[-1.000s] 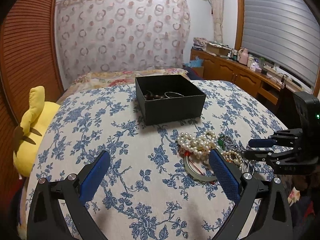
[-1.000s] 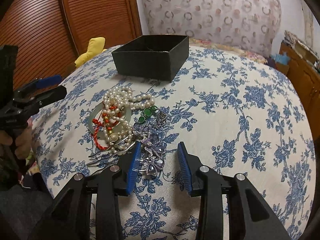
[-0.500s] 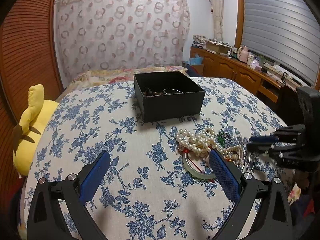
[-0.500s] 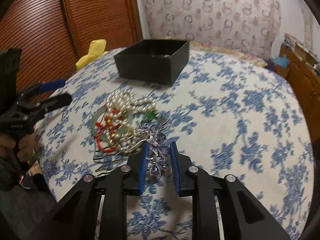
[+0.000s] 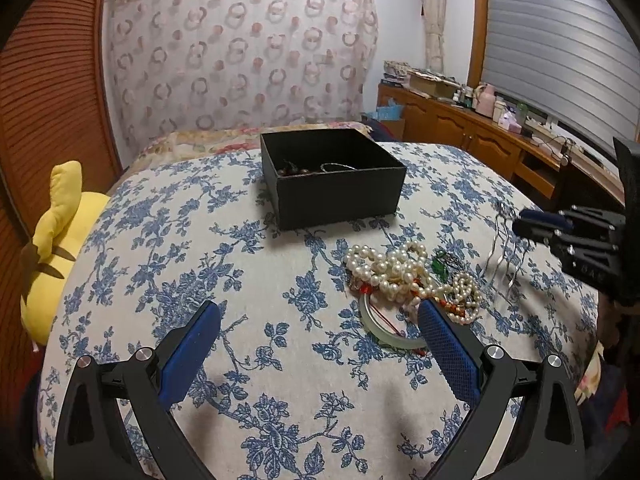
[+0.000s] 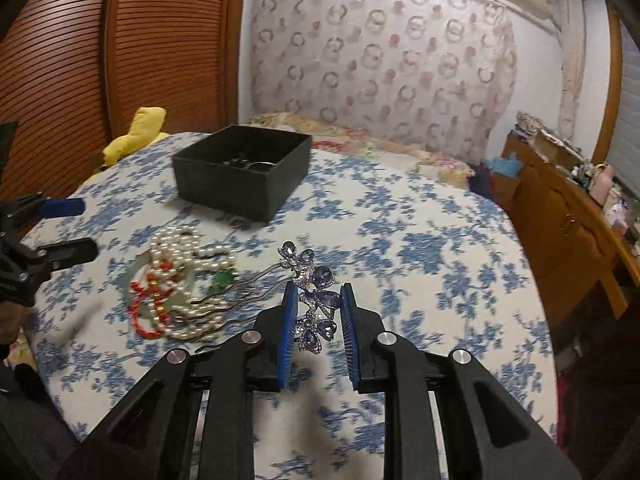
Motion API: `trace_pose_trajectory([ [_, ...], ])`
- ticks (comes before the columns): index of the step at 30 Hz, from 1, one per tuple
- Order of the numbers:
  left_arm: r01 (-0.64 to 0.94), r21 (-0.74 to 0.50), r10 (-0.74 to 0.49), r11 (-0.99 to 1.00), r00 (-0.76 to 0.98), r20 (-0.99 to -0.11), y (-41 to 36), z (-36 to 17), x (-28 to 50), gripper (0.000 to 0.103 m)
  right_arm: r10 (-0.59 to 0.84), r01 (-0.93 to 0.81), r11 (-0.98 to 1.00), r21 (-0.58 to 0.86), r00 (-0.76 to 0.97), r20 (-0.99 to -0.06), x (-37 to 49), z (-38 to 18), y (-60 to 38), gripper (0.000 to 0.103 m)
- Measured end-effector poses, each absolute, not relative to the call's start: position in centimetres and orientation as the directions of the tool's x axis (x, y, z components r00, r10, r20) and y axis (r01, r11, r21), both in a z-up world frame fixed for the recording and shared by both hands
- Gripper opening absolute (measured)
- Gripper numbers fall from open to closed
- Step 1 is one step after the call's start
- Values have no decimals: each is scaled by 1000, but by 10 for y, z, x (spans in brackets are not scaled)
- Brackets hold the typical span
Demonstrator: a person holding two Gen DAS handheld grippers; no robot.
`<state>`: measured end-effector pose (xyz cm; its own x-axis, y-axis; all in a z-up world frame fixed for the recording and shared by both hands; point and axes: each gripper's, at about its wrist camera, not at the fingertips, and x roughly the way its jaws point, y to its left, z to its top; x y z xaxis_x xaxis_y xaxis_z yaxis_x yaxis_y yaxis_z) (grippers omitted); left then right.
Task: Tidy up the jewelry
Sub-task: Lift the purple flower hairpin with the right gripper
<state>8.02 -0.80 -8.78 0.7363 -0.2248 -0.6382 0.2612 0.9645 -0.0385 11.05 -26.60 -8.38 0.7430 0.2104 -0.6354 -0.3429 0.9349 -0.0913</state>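
The jewelry heap (image 6: 176, 280) lies on the bed (image 6: 420, 248), near its front edge and nearer than the black box (image 6: 244, 172), which stands farther back, well apart from it. In the heap are pearl strands (image 5: 396, 272), a pale jade bangle (image 5: 380, 328), red beads (image 6: 148, 304) and a small green piece (image 6: 222, 278). In the box a few pieces already lie on the bottom.

The right gripper (image 6: 316, 332) pinches a hair comb with purple crystal flowers (image 6: 316, 300). Its fingers have just been closing, and the flower part sits between them. The metal prongs (image 6: 240, 300) point left toward the heap, and in the left wrist view the comb hangs above the cover.

The left gripper (image 5: 316, 356) has its fingers spread wide, with nothing between them, and it hovers just near the bangle.

What could go wrong: the grip is on uneven crystal petals, so I think the comb may turn or slip out on the way to the box. The long prongs are close to the pearl strands, and they could hook one and drag it along.

The bed cover is white with blue flowers and looks soft, so small pieces may sink into the folds. A yellow plush toy (image 5: 56, 240) lies at the left edge. Behind are a patterned curtain (image 5: 240, 52), a brown louvred door (image 6: 132, 48) and a wooden cabinet (image 5: 480, 140) under the window blind (image 5: 560, 48).
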Motion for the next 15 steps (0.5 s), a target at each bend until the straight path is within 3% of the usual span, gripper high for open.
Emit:
trace_pose_trajectory([
  [6,287,-52,-250,957,714,-654,-13,-92,83,95,199,-318,945,-73,738,-645,115,-88,-279,23],
  [11,313,-53,-268,948,699,-663,-21,-91,91,87,201,-312,948,-56,728,-655,115,-96,-282,23],
  [15,334,-97,-309,938,674,-671,-25,-90,107,74,214,-309,951,-29,720,-660,117,-102,-283,23],
])
